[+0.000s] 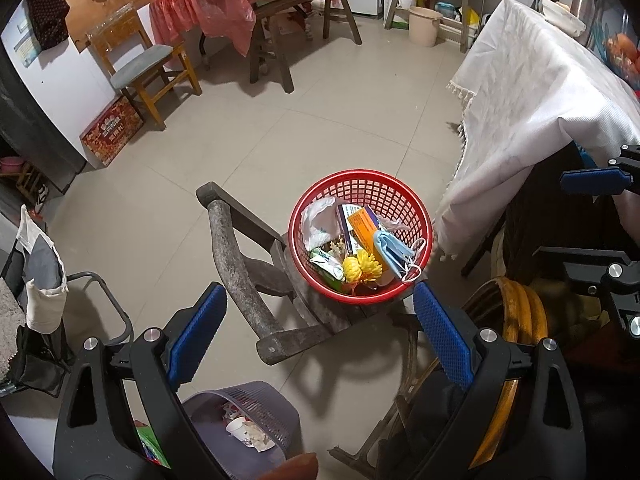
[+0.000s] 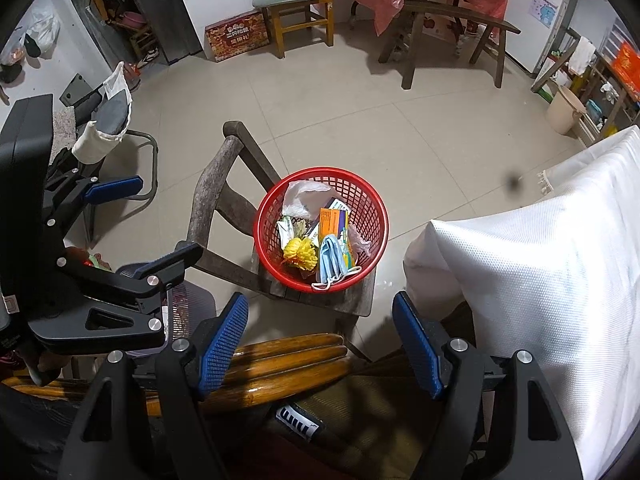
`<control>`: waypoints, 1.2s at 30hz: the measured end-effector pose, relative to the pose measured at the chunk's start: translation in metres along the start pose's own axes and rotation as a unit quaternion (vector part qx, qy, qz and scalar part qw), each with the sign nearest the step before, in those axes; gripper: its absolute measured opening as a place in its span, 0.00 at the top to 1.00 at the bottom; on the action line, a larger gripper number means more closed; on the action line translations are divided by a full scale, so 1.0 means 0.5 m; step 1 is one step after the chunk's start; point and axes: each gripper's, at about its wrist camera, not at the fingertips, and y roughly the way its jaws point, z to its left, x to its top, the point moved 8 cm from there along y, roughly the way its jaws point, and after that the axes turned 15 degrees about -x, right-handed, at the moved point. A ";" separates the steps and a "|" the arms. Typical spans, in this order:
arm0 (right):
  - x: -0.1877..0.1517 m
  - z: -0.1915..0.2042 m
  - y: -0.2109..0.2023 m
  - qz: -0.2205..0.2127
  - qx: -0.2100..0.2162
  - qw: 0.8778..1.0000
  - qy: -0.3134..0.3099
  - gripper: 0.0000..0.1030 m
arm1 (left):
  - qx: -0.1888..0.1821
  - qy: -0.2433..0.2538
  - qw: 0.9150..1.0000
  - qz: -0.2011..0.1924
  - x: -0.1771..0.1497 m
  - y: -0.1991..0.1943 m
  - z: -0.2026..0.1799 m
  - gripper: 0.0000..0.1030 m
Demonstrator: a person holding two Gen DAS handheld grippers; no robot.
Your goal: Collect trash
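Both grippers, left (image 1: 320,332) and right (image 2: 320,340), fingers spread, empty; red basket (image 2: 374,236) near wooden chair's (image 2: 208,200) seat edge, open floor (image 2: 360,120) beyond.

Left gripper (image 1: 320,332) and right gripper (image 2: 320,340), jaws apart.

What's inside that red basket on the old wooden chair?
The red basket holds a blue face mask, a yellow flower, an orange box and a crumpled white bag. Whatever lies beneath them is covered.
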 end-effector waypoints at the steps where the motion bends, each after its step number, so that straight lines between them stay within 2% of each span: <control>1: 0.000 0.000 0.000 0.001 0.000 1.000 0.000 0.29 | 0.000 0.000 1.000 0.000 0.000 0.000 -0.001 0.12; 36: 0.003 -0.004 -0.001 -0.002 -0.001 1.000 0.002 0.29 | 0.011 0.000 1.000 0.003 0.000 0.000 -0.006 0.12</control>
